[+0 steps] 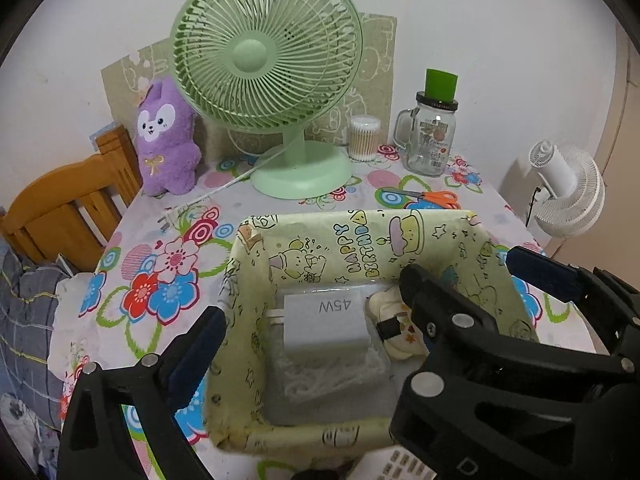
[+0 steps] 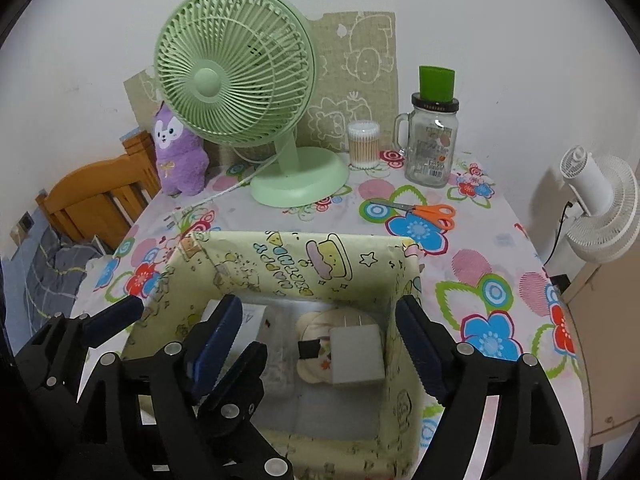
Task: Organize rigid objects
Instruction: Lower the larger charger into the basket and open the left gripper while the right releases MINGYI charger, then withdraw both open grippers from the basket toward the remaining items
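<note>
Left gripper [image 1: 316, 320]: jaws spread wide, nothing between them, poised over the open box.
Right gripper [image 2: 316, 344]: jaws parted, empty, straddling the box's right wall; the white plug block lies between its fingers but untouched.

Fabric-lined box [image 2: 288, 256], yellow cartoon print, near edge of the table: holds three items.
- Charger pack marked 45W [image 1: 326, 324], bagged with a coiled cable, left half of the box floor.
- White plug adapter [image 2: 356, 354], prongs toward the far wall, right half, resting partly on a cream pad.
- Cream pad with black tab [image 2: 314, 354], under and beside the adapter.

Table [image 2: 472, 264], floral cloth, outside the box:
- Orange-handled scissors [image 2: 424, 212], right of centre, behind the box.
- Glass mug jar with green cap [image 2: 432, 144], far right corner.
- Cotton-swab tub [image 2: 363, 144], far edge, beside the jar.
- Green desk fan [image 2: 236, 92], far centre; purple plush [image 2: 178, 152], far left corner.
- Keypad device [image 1: 396, 466], near edge, partly visible.

Progress, judged: two chargers deposited, both grippers released. Scissors, and perhaps the keypad device, likely remain.
</note>
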Available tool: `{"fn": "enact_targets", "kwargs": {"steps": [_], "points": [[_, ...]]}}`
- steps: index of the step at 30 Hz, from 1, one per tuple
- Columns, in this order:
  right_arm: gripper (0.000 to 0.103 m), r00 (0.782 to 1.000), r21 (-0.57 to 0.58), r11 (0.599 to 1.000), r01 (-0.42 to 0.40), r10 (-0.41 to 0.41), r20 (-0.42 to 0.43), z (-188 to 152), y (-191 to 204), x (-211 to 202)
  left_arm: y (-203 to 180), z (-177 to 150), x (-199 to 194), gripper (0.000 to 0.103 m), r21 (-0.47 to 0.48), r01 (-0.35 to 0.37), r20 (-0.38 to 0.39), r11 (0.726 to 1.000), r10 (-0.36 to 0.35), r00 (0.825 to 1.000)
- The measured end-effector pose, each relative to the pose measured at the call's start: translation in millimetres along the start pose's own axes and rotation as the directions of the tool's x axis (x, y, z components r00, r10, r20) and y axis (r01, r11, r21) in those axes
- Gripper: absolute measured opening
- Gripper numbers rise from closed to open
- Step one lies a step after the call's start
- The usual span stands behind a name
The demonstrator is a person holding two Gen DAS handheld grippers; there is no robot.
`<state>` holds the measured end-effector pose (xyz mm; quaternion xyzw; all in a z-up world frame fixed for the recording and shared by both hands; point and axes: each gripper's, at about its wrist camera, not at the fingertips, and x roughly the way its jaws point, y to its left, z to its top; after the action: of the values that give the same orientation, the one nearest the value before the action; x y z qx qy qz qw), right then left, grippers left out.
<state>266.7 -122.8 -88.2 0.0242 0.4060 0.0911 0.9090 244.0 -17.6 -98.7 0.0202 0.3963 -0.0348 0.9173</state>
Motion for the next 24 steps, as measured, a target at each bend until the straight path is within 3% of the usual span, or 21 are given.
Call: {"fn": "enact_targets", "kwargs": {"steps": [24], "points": [[0.095, 0.994, -0.043, 0.998, 0.047, -0.043, 0.100, -29, 13, -78, -8, -31, -73, 0.103, 0.016, -0.001, 0.090, 1.000, 0.000, 0.996]]}}
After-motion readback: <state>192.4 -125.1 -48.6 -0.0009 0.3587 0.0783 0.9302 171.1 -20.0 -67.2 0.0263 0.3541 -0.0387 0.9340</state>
